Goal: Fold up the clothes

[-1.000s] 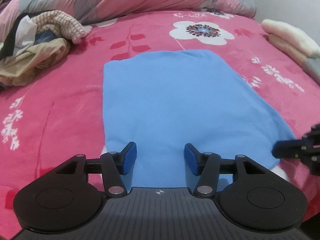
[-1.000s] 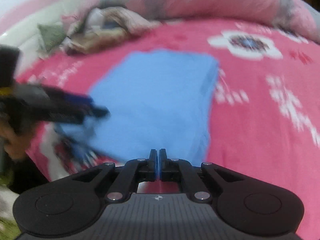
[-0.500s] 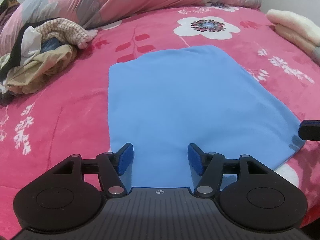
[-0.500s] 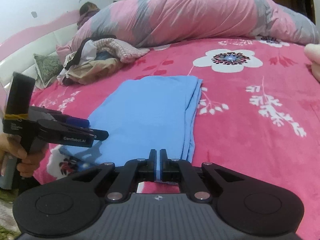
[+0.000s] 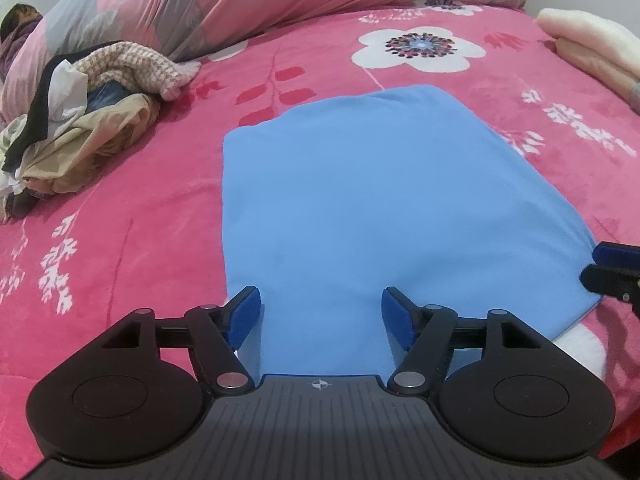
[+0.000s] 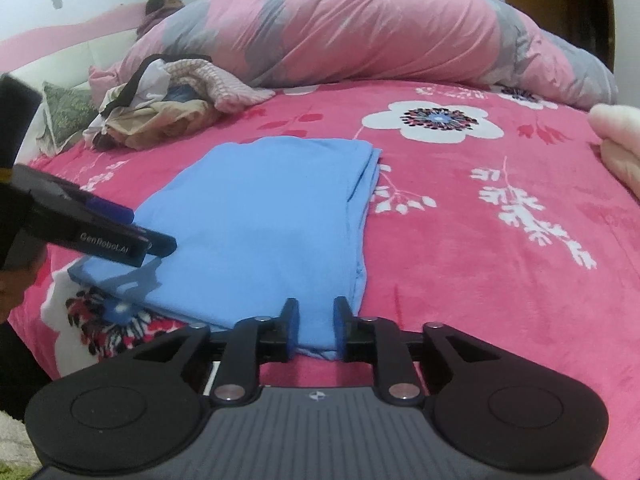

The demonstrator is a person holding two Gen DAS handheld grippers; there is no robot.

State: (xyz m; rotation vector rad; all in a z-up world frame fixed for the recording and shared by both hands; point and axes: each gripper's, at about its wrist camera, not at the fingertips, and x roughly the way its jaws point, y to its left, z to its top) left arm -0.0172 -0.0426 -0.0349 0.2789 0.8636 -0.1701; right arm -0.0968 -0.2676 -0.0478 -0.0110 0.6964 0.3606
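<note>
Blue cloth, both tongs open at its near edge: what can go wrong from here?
1. The blue cloth is folded in layers; the right tongs straddle its corner and may pinch only the top ones.
2. The left tongs sit wide over flat fabric and could also grab the pink blanket.

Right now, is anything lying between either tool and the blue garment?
Nothing visible. The left tool is open directly over the near edge of the folded blue garment, and the right tool is open at its near right corner. The pile of unfolded clothes sits well off to the left, apart from it.
</note>
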